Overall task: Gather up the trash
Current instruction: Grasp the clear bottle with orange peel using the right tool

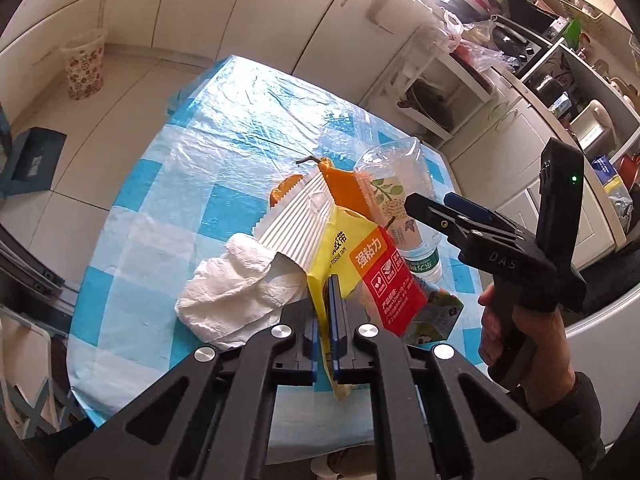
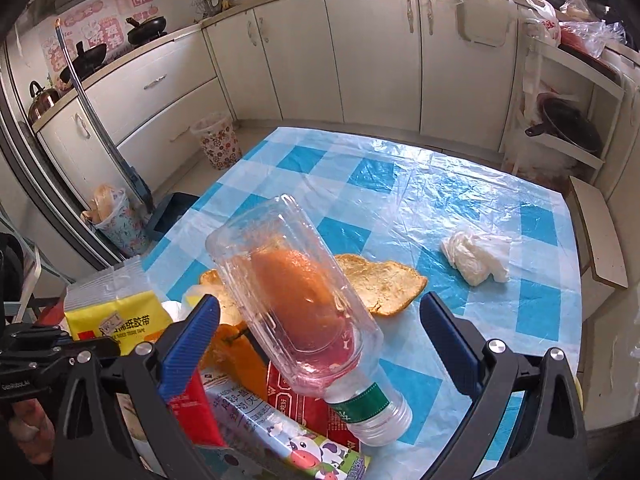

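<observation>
My left gripper (image 1: 330,304) is shut on the lower edge of a yellow and red tape wrapper (image 1: 360,256), which stands up from a pile of trash. In the pile are a ribbed white paper cup (image 1: 296,220), a crumpled white tissue (image 1: 232,292), orange peel (image 1: 286,188) and a small milk carton (image 1: 432,316). My right gripper (image 2: 320,302) is open, its blue pads (image 2: 192,344) on either side of a clear plastic bottle (image 2: 296,292) without touching it. The bottle leans on the pile, cap end toward me. Flat orange peel (image 2: 384,280) and another tissue (image 2: 476,260) lie farther out.
The table (image 2: 360,168) has a blue and white checked cloth under clear plastic. A floral waste basket (image 2: 218,140) stands on the floor by the cabinets, a second lined basket (image 2: 116,220) near a dustpan (image 1: 36,160). An open shelf with a pan (image 2: 568,128) is on the right.
</observation>
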A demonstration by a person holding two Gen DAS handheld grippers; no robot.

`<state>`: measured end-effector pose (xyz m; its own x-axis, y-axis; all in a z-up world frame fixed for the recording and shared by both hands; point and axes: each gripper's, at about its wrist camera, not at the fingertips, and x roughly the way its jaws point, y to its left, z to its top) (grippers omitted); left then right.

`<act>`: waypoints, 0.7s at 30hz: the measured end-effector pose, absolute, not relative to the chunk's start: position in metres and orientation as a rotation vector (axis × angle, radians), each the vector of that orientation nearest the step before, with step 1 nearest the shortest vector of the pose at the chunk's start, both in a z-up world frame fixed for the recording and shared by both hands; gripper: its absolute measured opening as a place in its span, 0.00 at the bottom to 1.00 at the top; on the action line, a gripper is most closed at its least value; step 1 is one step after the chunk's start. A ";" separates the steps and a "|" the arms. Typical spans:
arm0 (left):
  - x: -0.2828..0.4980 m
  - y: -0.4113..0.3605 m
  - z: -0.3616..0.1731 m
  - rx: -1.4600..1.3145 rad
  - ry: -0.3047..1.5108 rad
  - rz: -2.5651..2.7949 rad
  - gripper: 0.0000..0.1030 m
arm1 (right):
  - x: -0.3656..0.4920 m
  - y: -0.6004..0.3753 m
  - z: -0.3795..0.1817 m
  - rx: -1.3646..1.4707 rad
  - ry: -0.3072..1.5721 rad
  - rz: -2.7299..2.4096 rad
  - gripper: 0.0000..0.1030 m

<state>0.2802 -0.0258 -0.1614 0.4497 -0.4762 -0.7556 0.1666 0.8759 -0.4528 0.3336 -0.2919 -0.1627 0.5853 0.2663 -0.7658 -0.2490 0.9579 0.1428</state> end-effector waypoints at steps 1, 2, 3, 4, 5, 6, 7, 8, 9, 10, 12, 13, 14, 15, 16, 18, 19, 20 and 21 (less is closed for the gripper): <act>0.281 -0.025 -0.162 -0.335 1.035 -0.405 0.04 | 0.335 -0.290 -0.165 0.013 0.901 0.299 0.93; 0.280 -0.025 -0.162 -0.332 1.034 -0.403 0.04 | 0.337 -0.288 -0.167 0.005 0.907 0.299 0.93; 0.280 -0.025 -0.163 -0.327 1.033 -0.402 0.04 | 0.339 -0.287 -0.169 0.001 0.912 0.300 0.93; 0.280 -0.025 -0.163 -0.321 1.031 -0.400 0.04 | 0.340 -0.285 -0.170 -0.001 0.917 0.304 0.93; 0.280 -0.025 -0.163 -0.316 1.030 -0.398 0.04 | 0.341 -0.284 -0.172 -0.001 0.919 0.309 0.93; 0.280 -0.025 -0.162 -0.311 1.029 -0.395 0.04 | 0.342 -0.283 -0.173 -0.001 0.923 0.317 0.93; 0.280 -0.025 -0.163 -0.310 1.029 -0.395 0.04 | 0.342 -0.282 -0.174 -0.003 0.928 0.324 0.92; 0.281 -0.024 -0.163 -0.310 1.030 -0.395 0.04 | 0.342 -0.281 -0.175 -0.006 0.929 0.335 0.85; 0.281 -0.024 -0.164 -0.308 1.031 -0.394 0.04 | 0.342 -0.280 -0.175 -0.012 0.933 0.340 0.73; 0.282 -0.024 -0.164 -0.306 1.031 -0.392 0.04 | 0.341 -0.279 -0.175 -0.020 0.932 0.343 0.71; 0.281 -0.025 -0.164 -0.302 1.029 -0.392 0.04 | 0.339 -0.281 -0.173 -0.013 0.918 0.355 0.63; 0.281 -0.026 -0.163 -0.300 1.027 -0.392 0.04 | 0.338 -0.282 -0.172 -0.005 0.913 0.357 0.62; 0.281 -0.026 -0.163 -0.299 1.023 -0.394 0.04 | 0.337 -0.284 -0.170 0.003 0.907 0.356 0.60; 0.280 -0.027 -0.162 -0.300 1.016 -0.397 0.04 | 0.336 -0.287 -0.168 0.011 0.897 0.351 0.59; 0.279 -0.027 -0.160 -0.302 1.008 -0.402 0.04 | 0.335 -0.291 -0.165 0.025 0.885 0.348 0.58; 0.277 -0.028 -0.154 -0.308 0.980 -0.415 0.04 | 0.332 -0.299 -0.160 0.061 0.866 0.347 0.57; 0.276 -0.028 -0.151 -0.313 0.965 -0.424 0.04 | 0.331 -0.303 -0.157 0.077 0.857 0.347 0.57; 0.275 -0.029 -0.148 -0.319 0.950 -0.434 0.04 | 0.329 -0.307 -0.154 0.091 0.849 0.346 0.56; 0.273 -0.030 -0.145 -0.325 0.932 -0.446 0.04 | 0.326 -0.312 -0.151 0.105 0.839 0.347 0.56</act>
